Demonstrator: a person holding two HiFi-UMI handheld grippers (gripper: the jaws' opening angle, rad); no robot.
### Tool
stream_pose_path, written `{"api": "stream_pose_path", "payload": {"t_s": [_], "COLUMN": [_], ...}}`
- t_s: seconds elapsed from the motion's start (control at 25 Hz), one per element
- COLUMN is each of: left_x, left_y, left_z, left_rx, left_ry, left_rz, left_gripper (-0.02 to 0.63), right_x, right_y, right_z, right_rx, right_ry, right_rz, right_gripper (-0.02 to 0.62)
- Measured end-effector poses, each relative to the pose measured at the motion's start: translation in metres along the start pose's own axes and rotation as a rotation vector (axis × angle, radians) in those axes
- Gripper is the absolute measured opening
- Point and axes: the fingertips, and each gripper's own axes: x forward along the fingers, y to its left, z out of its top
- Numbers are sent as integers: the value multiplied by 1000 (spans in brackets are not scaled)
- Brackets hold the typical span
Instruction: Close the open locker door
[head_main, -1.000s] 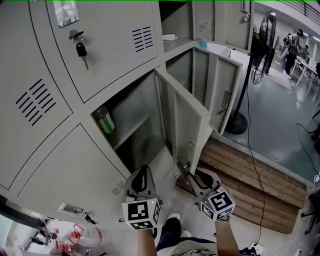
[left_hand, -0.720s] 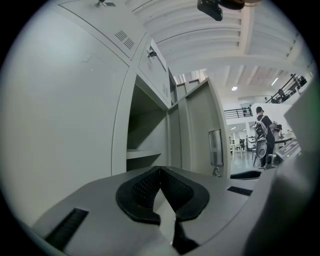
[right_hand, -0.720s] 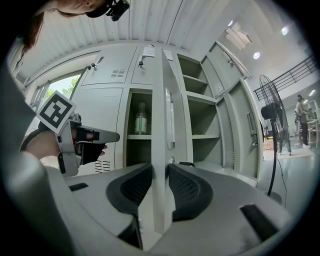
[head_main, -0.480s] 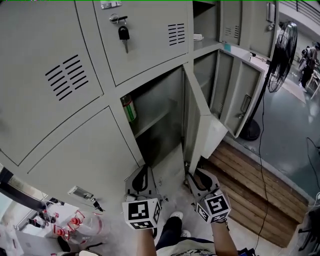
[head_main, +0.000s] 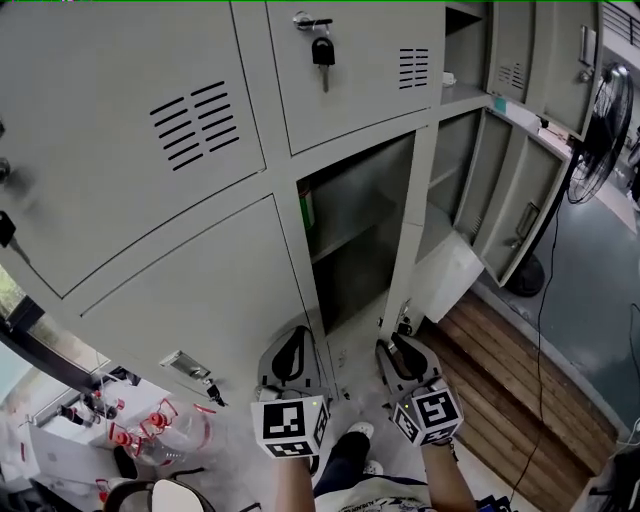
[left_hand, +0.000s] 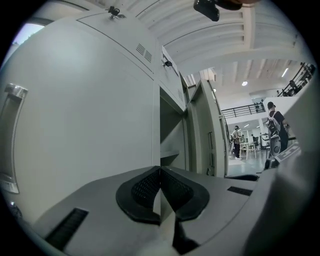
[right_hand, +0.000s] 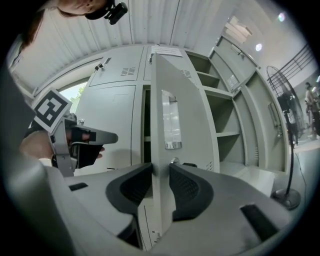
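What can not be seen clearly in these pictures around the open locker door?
- Green object on the shelf: in the head view only a sliver shows past the locker frame. In the right gripper view the locker door hides it.
- Card holder on the door: right gripper view, any print is too small and washed out by glare.
- Distant person: left gripper view, too small for any detail.

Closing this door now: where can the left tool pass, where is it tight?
Free: the open compartment's lower half, under its shelf, left of the locker door the right tool grips. Tight: a green bottle on the shelf's left end; clutter on the floor left of the left tool.
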Motion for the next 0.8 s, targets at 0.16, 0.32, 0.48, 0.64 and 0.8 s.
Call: {"api": "stream_pose_path", "payload": {"t_s": [0.16,0.32,0.48,0.64,0.8], "left_x": [-7,-14,-20,-26,-32], "left_y": [11,20,28,34,43], "left_z": [1,1,-1,0,0], "left_rx": [1,10,2,6,0], "left_ry": [-1,-1,2,1,-4], "left_rz": [32,55,73,92,113], "left_gripper": [5,5,5,5,5], "right_x": [12,21,30,41,55], "right_y": [10,16,24,31,39], "right_z": [0,0,-1,-2,-2], "right_rx": [-4,-8,-9,-17,-15], "right_ry": [0,-2,-2,-1,2], "right_rz": [21,21,36,54,76], "right_gripper": [95,89,74,60,44]}}
